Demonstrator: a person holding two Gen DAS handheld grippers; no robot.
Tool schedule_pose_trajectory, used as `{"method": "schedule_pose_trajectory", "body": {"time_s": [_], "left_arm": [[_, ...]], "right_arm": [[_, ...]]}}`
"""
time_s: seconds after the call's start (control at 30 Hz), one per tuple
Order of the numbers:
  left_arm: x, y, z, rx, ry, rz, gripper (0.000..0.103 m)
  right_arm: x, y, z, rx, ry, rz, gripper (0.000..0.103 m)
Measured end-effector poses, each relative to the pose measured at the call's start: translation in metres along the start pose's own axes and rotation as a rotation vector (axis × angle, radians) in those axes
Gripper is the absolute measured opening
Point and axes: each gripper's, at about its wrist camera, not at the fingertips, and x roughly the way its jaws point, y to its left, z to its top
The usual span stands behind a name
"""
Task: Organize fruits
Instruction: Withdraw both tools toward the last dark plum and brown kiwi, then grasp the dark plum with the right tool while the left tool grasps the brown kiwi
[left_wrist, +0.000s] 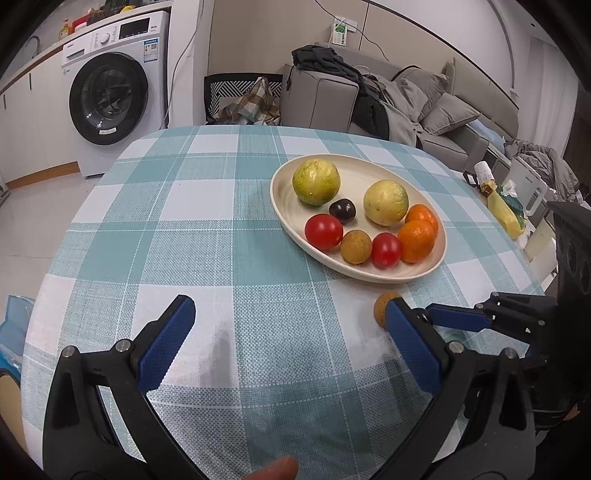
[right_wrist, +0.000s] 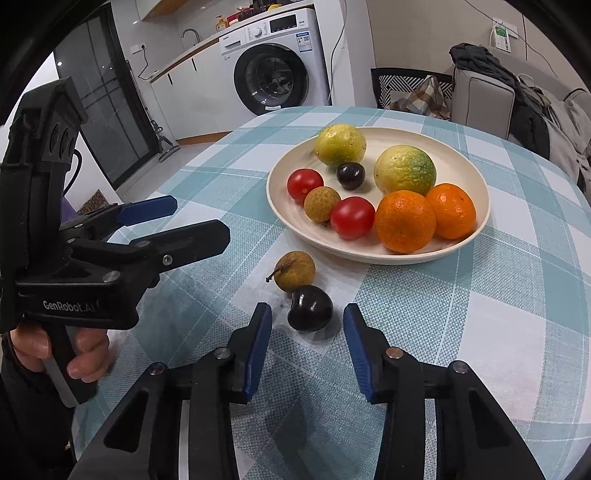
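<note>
A cream oval plate (right_wrist: 476, 192) (left_wrist: 280, 206) on the checked tablecloth holds two green-yellow citrus, two oranges, two red tomatoes, a dark plum and a brown longan. On the cloth in front of it lie a loose longan (right_wrist: 295, 271) (left_wrist: 382, 306) and a dark plum (right_wrist: 310, 308), touching each other. My right gripper (right_wrist: 307, 328) is open, its blue pads either side of the loose plum. My left gripper (left_wrist: 291, 332) (right_wrist: 192, 218) is open and empty, to the left of the loose fruit.
The round table (left_wrist: 184, 221) has a teal and white checked cloth. A washing machine (left_wrist: 110, 92) stands beyond it at the left, a chair (left_wrist: 240, 96) and a grey sofa (left_wrist: 424, 103) with clothes behind. Bottles and bags (left_wrist: 498, 199) sit at the right edge.
</note>
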Motion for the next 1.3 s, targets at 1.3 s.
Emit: {"method": "schedule_pose_trajectory", "body": {"time_s": [1.3], "left_arm": [[0.02, -0.03, -0.004, 0.062, 0.058, -0.059, 0.102]], "right_arm": [[-0.027, -0.02, -0.004, 0.054, -0.091, -0.035, 0.025]]}}
